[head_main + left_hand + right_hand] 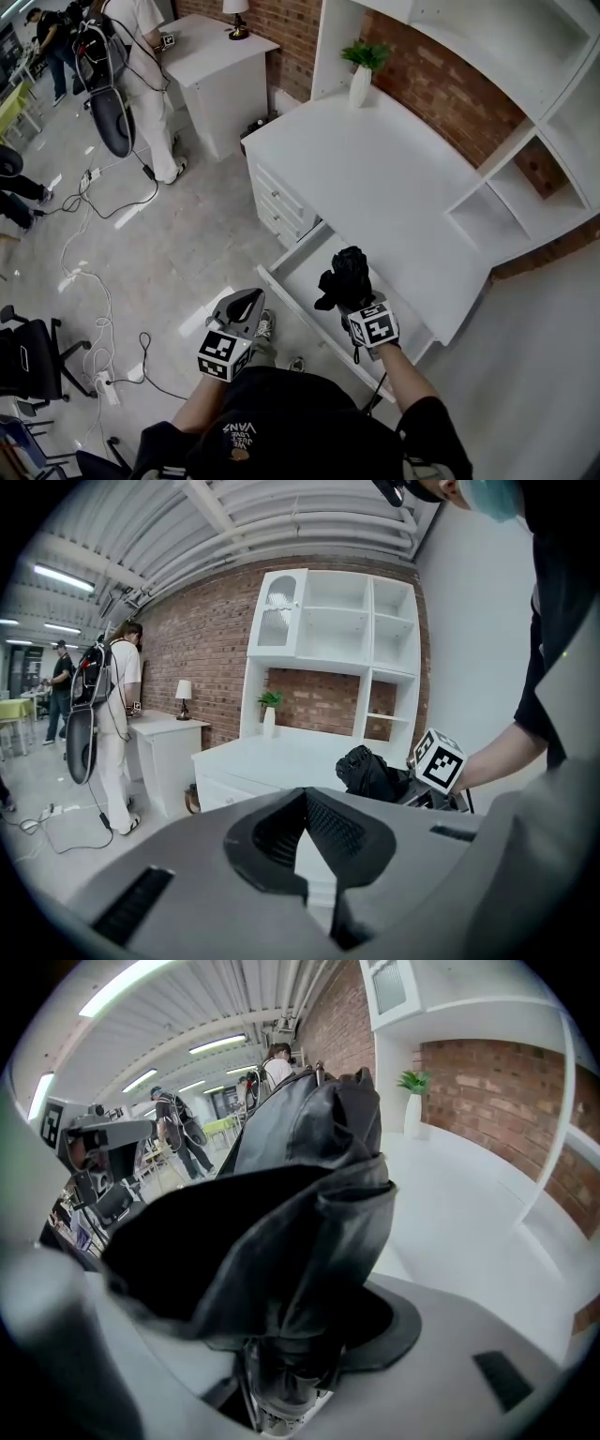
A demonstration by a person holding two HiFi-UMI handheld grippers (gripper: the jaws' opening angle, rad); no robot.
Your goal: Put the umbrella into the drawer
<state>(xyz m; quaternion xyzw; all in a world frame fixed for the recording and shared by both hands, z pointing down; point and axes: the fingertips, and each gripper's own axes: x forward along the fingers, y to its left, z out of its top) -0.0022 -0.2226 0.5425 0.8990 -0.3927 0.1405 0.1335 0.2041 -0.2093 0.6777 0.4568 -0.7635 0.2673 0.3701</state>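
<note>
**Colleague:** What stood around the drawer?

**Me:** In the head view I saw one white desk [375, 178] against a brick wall [441, 75], with one drawer [302, 267] pulled open. One potted plant [362, 70] stood on the desk, well apart from the drawer. One lamp [234, 17] sat on a separate cabinet [220, 56]. Cables [94, 281] trailed over the grey floor [178, 253].

**Colleague:** And the umbrella?

**Me:** One black folded umbrella [345, 277] hung over the open drawer, with my right gripper [354, 300] clenched round its lower end. My left gripper [253, 300] hovered just left of the drawer, its jaws together and empty.
</note>
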